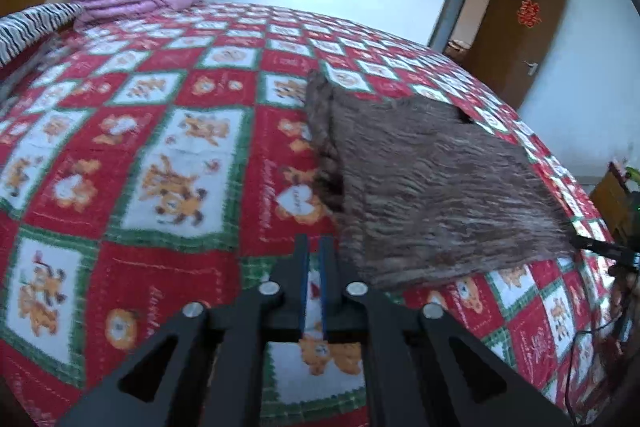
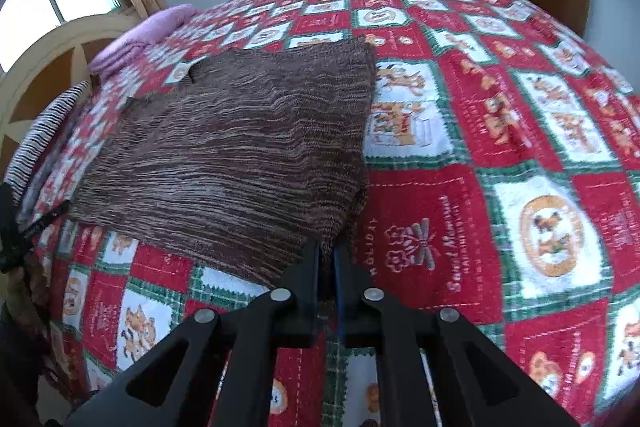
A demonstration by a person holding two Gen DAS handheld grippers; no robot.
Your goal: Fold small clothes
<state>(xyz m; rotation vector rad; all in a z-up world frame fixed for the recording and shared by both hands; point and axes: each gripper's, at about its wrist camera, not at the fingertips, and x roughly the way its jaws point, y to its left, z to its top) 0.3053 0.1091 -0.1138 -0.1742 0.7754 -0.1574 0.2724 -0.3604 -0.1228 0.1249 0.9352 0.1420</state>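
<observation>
Brown knit garment (image 2: 240,147) lies folded flat on the bed's red quilt (image 2: 460,219), between my claws — soft, light, floppy, likely best pinched at a near corner; right claw (image 2: 327,259) barely parted astride that corner, left claw (image 1: 315,259) narrow, empty.

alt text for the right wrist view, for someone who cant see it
A folded brown knit garment lies on a red, green and white patchwork bedspread, its near corner between the right gripper fingers. A pink blanket lies at the bed's far left.
</observation>
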